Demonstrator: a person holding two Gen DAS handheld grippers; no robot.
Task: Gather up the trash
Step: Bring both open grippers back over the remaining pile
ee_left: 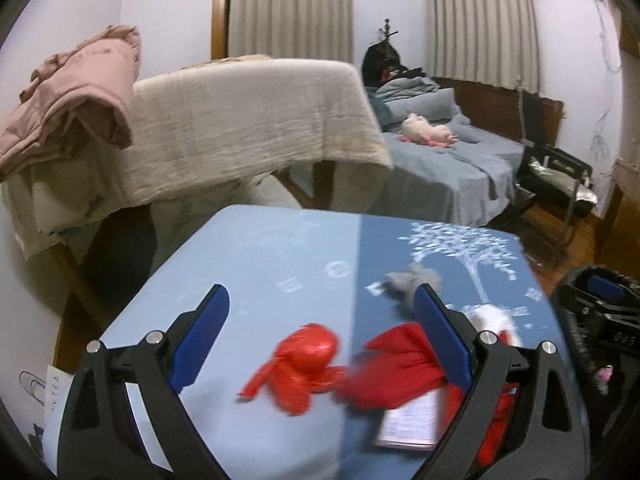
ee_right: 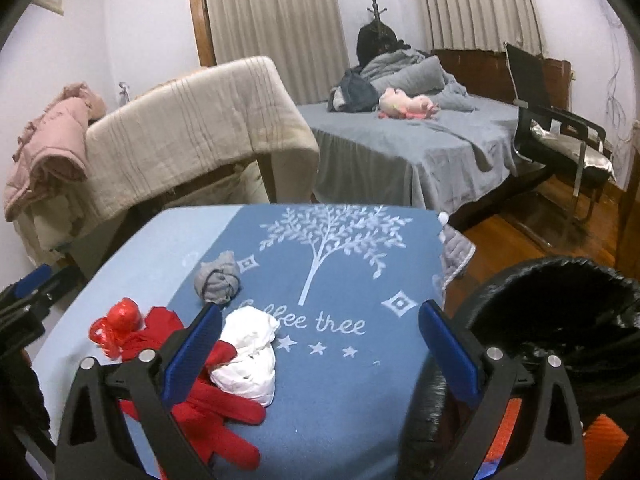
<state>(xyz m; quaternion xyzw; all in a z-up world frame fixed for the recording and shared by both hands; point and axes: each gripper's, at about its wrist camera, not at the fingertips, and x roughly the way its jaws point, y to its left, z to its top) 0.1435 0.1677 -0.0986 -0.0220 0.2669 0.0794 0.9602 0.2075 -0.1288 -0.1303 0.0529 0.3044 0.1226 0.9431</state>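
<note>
The spread left hand-held gripper (ee_left: 322, 344) is hovering nearest the red plastic wad (ee_left: 306, 364), lying at six o'clock between its jaws.

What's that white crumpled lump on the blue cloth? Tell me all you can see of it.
The white lump looks like crumpled tissue or thin plastic, wadded into a soft, wrinkled bundle with two bulging lobes, one above the other. It lies on the blue tablecloth, just left of the printed words, leaning against the red cloth beside and under it. The grey wad sits apart, further back. The right tongs are open; one blue finger overlaps its left edge, nothing gripping it. In the left view it is mostly hidden.
</note>
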